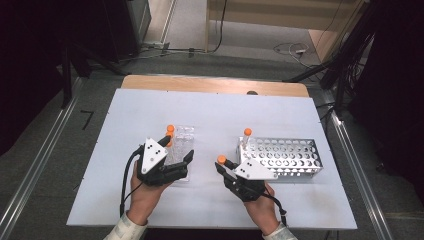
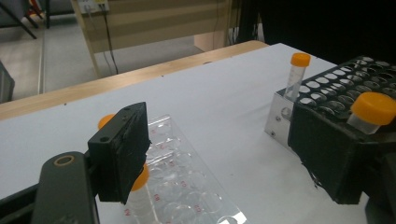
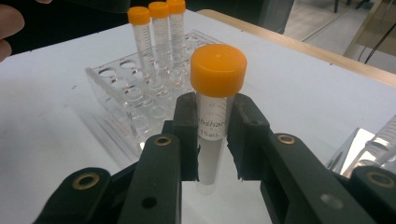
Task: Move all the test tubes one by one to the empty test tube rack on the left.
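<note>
- High view: left gripper (image 1: 176, 150) straddled the clear rack (image 1: 181, 150) left of centre, jaws spread on its two sides; right gripper (image 1: 225, 165) pinched an orange-capped tube (image 1: 221, 160) just left of the metal rack (image 1: 282, 157), one tube (image 1: 247, 136) standing in its far left corner.
- Left gripper view: spread wide around the clear rack (image 2: 187, 182).
- Right gripper view: clamped on the tube (image 3: 215, 93); three capped tubes (image 3: 159, 32) stood in the clear rack (image 3: 135, 93) beyond.

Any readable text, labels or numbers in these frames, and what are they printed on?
"15ml": on the tube held in the right gripper, just below its orange cap.
"...bshar...": a partly hidden word above it on the same tube; the fingers cover its ends.
Graduation marks on the tubes in the clear rack: too small to read.
Red markings on that rack, seen in the left gripper view: blurred, unreadable.
</note>
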`<state>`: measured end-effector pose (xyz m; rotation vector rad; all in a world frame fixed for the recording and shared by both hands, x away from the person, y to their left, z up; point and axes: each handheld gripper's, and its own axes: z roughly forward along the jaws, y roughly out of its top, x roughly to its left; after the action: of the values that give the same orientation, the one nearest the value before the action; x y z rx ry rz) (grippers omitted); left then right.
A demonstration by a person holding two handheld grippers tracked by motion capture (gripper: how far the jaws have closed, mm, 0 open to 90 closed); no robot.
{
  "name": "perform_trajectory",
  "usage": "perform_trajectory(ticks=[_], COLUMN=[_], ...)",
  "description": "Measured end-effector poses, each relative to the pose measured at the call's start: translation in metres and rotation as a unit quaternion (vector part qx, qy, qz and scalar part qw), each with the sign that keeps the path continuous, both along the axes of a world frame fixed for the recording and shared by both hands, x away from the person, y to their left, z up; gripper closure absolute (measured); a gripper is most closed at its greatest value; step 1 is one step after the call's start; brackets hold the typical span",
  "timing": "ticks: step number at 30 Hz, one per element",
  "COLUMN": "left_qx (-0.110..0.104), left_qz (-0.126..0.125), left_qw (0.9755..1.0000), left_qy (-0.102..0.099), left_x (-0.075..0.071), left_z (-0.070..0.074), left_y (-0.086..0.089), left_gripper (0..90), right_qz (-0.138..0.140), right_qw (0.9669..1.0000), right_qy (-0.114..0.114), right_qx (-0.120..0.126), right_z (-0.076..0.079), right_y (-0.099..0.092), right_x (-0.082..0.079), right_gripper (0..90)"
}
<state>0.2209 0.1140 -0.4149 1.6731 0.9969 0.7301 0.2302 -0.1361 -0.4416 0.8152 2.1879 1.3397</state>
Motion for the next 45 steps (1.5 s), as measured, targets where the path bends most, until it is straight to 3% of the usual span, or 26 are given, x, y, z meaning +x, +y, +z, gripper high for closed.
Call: perform_trajectory(ticks=[10,14,18,21,24,26,38,45], left_qx=[0.005,0.002,-0.003,-0.009,-0.016,-0.018,-0.015,-0.014], left_qz=[-0.031,-0.058,-0.097,-0.112,-0.137,-0.141,-0.154,-0.149], left_qw=[0.9995,0.9983,0.9951,0.9936,0.9903,0.9896,0.9875,0.9883], left_qy=[0.007,0.011,0.014,0.014,0.017,0.019,0.029,0.026], left_x=[-0.004,-0.006,-0.010,-0.011,-0.013,-0.013,-0.014,-0.014], left_z=[-0.005,-0.008,-0.011,-0.011,-0.013,-0.014,-0.019,-0.020], left_y=[-0.016,-0.023,-0.033,-0.036,-0.040,-0.041,-0.047,-0.047], left_gripper=[21.9,28.9,34.3,43.0,54.7,58.9,62.7,69.0], right_qz=[0.013,0.014,0.021,0.024,0.025,0.025,0.036,0.036], right_qw=[0.9999,0.9998,0.9996,0.9996,0.9996,0.9996,0.9992,0.9992], right_qy=[0.007,0.011,0.013,0.012,0.012,0.013,0.011,0.013], right_qx=[-0.008,-0.007,-0.009,-0.009,-0.008,-0.008,-0.008,-0.007], right_z=[-0.008,-0.009,-0.012,-0.011,-0.011,-0.011,-0.010,-0.009], right_y=[0.009,0.010,0.013,0.015,0.016,0.015,0.019,0.019], right_x=[-0.003,-0.004,-0.005,-0.006,-0.008,-0.007,-0.011,-0.013], right_gripper=[71.8,71.8,71.8,71.7,71.8,71.8,71.8,71.8])
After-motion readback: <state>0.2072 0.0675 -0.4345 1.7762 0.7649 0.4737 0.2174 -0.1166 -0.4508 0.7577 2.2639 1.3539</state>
